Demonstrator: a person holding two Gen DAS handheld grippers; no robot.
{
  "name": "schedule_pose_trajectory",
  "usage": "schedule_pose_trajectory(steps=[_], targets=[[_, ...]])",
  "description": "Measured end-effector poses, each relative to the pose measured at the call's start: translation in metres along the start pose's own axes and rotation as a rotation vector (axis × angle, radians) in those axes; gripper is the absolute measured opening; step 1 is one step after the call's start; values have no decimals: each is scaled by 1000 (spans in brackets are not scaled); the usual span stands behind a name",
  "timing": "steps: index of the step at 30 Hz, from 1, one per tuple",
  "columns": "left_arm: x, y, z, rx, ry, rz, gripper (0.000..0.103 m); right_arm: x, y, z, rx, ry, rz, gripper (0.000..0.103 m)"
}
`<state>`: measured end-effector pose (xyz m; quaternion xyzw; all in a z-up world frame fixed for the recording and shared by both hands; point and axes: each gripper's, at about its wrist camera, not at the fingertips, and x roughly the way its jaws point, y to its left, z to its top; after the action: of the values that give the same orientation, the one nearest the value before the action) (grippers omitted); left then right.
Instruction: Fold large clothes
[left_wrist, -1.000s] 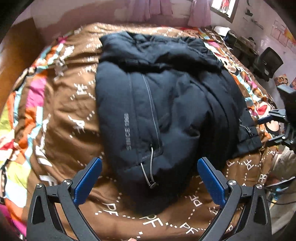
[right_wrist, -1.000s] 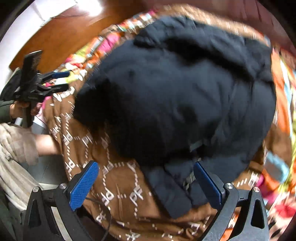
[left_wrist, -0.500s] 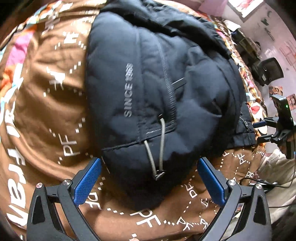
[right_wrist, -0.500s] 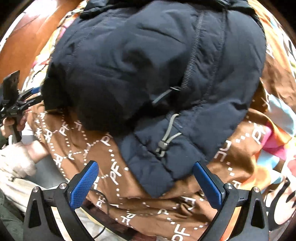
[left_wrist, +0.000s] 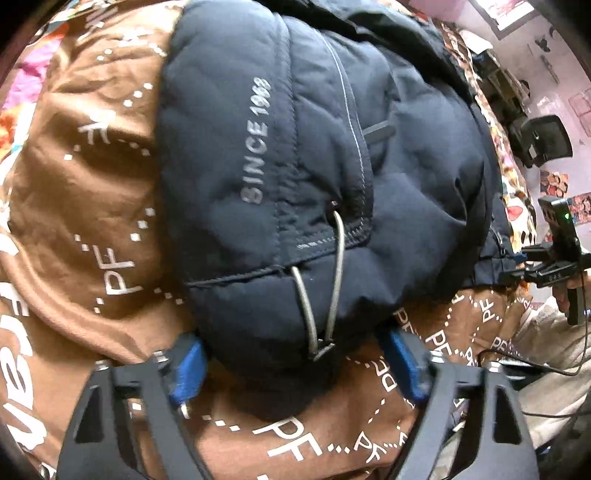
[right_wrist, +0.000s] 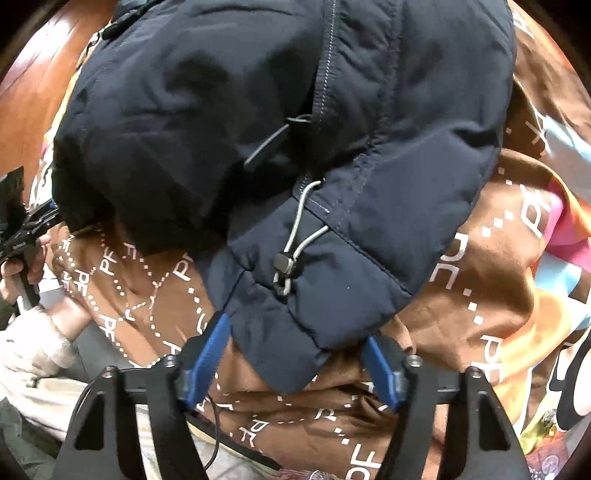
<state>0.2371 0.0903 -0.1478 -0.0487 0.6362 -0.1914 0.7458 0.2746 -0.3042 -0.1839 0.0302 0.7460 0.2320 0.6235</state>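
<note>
The jacket (left_wrist: 317, 177) lies bunched on the brown blanket (left_wrist: 85, 206) over the bed — puffy, soft and likely light, its slick shell apt to slip, so the stitched hem looks the surest hold. The left gripper (left_wrist: 295, 363) and the right gripper (right_wrist: 295, 363) each stand open astride a hem corner, nothing pinched yet. A loose drawcord (right_wrist: 295, 236) could snag — and the blanket just beneath might get caught too.

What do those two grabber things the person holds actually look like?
Both are alike: the left gripper and the right gripper each have a black frame with triangular cut-outs and silver screws, ending in two blue fingers. Seen from the other side, the right gripper has a black handle, a green light and a thin black cable. The person's sleeves are beige.
</note>
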Motion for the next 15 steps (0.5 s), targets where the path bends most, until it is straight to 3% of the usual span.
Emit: schedule_pose_trajectory(steps=[2, 10, 15], targets=[[2, -2, 1, 12, 3, 16, 70, 1, 0, -1, -2, 1, -12, 56], [-7, -1, 4, -10, -28, 78, 19, -11, 7, -1, -49, -44, -56, 19], [-35, -27, 5, 54, -127, 146, 10, -42, 17, 1, -99, -125, -24, 12]])
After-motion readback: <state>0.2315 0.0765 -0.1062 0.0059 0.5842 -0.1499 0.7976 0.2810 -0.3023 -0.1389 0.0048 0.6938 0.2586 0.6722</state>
